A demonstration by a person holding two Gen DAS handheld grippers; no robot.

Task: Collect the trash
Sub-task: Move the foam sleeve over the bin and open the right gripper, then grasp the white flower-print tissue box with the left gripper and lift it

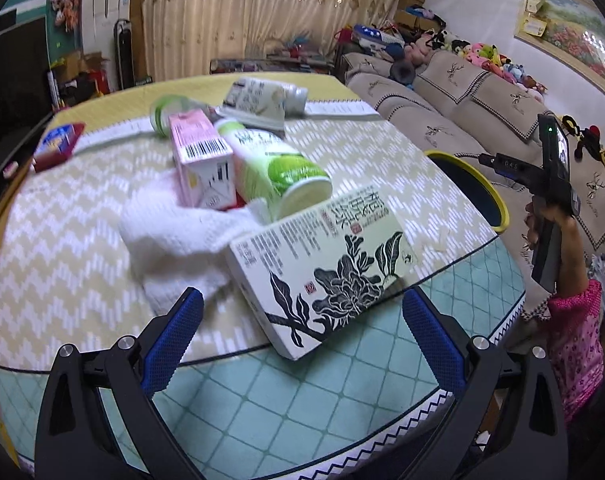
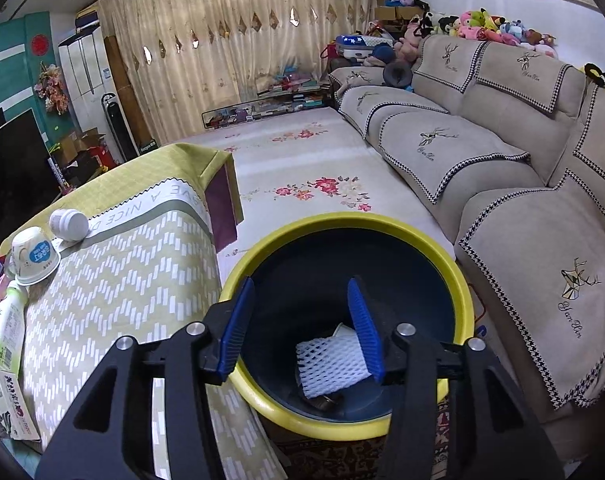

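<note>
My left gripper [image 1: 302, 312] is open and empty, just short of a flat box with a black flower print [image 1: 322, 268] at the table's near edge. Behind the box lie a white towel [image 1: 174, 236], a pink carton [image 1: 202, 160], a green-white bottle [image 1: 278, 164] and a paper cup [image 1: 258, 100]. My right gripper [image 2: 302, 320] is open and empty above a yellow-rimmed dark bin [image 2: 466, 300] on the floor beside the table. A white foam net [image 2: 330, 364] lies in the bin. The bin's rim [image 1: 498, 200] also shows in the left wrist view.
The table [image 1: 62, 240] has a yellow zigzag cloth. A red-blue packet [image 1: 58, 144] lies at its far left. A white cup [image 2: 34, 256] and a white jar [image 2: 68, 224] lie on the table. A beige sofa [image 2: 502, 160] stands to the right, with floral floor between.
</note>
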